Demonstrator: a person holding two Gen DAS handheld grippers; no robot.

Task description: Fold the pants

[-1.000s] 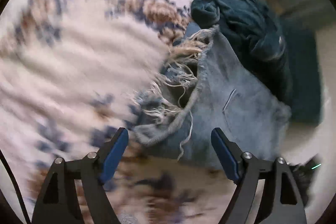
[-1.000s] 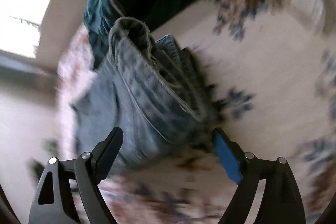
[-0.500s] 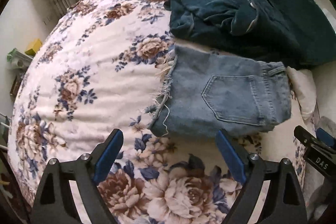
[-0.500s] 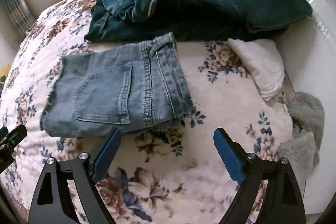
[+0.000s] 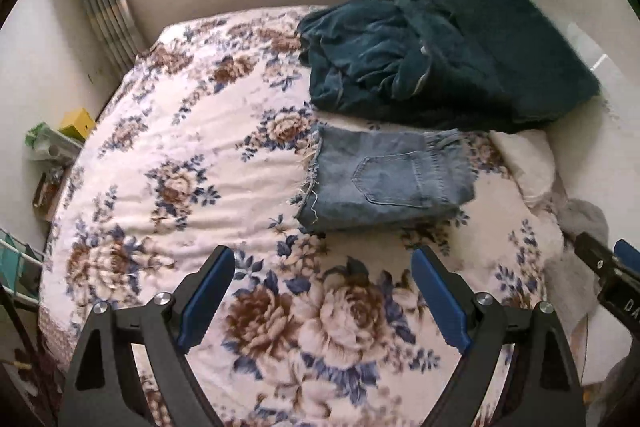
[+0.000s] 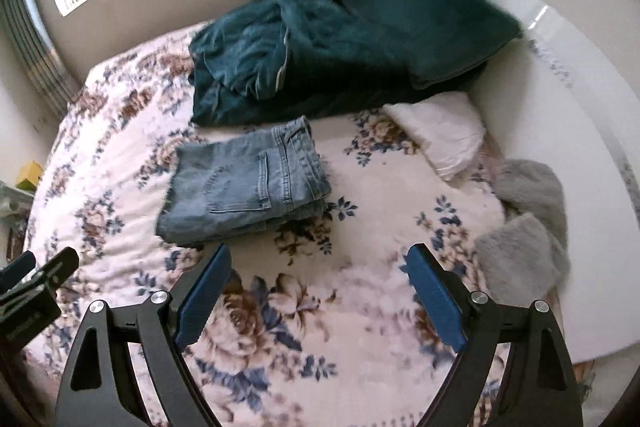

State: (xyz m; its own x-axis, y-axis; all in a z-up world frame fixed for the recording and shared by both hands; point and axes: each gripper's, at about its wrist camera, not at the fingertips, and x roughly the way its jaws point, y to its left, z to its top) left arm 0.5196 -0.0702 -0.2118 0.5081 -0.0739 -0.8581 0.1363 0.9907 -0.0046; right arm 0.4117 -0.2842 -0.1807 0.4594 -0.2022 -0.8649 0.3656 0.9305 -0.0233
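Lt-blue denim pants (image 5: 384,179) folded flat, back pocket up (frayed hem left), mid-bed.

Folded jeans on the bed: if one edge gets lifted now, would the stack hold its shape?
Probably not. The jeans are soft denim in loose stacked layers, so a lifted edge would likely droop and unfold. The frayed hem may snag. On the plush bedspread they would likely drag rather than slide.

Bare floral bedspread (image 6: 320,307) before folded jeans (image 6: 244,183); dark green pile (image 6: 320,59) behind
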